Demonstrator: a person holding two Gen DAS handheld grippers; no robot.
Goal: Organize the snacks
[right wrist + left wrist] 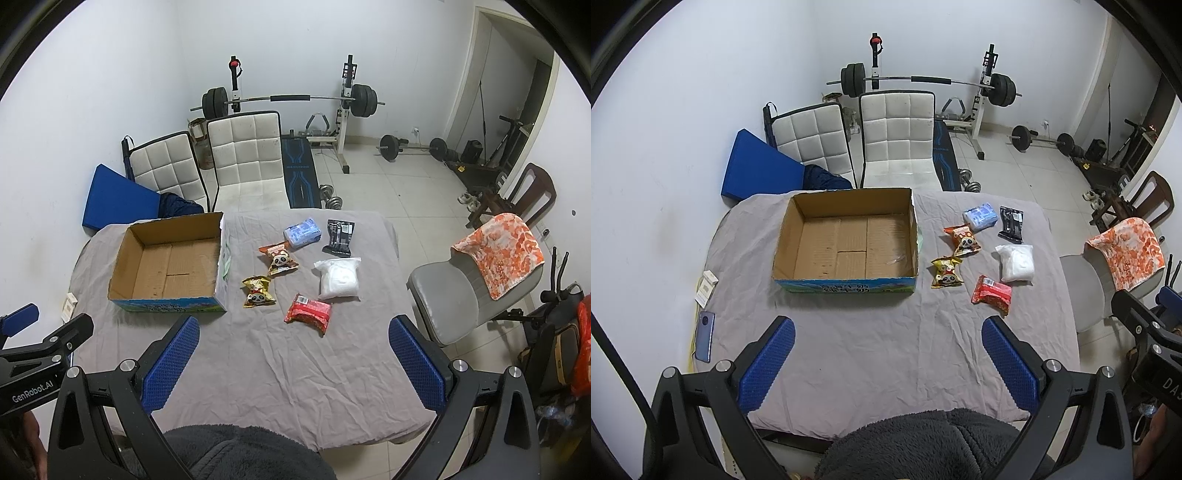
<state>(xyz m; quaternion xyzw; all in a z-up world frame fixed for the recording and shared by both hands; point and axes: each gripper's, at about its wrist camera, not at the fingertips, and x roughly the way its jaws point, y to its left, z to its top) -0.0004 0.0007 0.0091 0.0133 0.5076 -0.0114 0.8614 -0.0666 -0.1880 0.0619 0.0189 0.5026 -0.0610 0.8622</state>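
An open cardboard box (846, 242) (168, 264) with nothing in it stands on the grey-clothed table (879, 354) (295, 365). To its right lie several snack packs: a red one (993, 294) (309, 312), a gold panda one (946, 272) (258, 291), an orange panda one (964, 238) (279, 257), a white bag (1016, 263) (338, 277), a blue pack (979, 216) (303, 232) and a black pack (1011, 223) (339, 236). My left gripper (888, 338) hovers open over the near part of the table. My right gripper (293, 338) is open too, with the red pack just beyond it.
A phone (704, 336) and a small white box (706, 288) lie at the table's left edge. Two white chairs (871, 140) stand behind the table, a grey chair with an orange towel (476, 284) to its right. Gym gear fills the back. A dark fleece sleeve (923, 443) lies near the camera.
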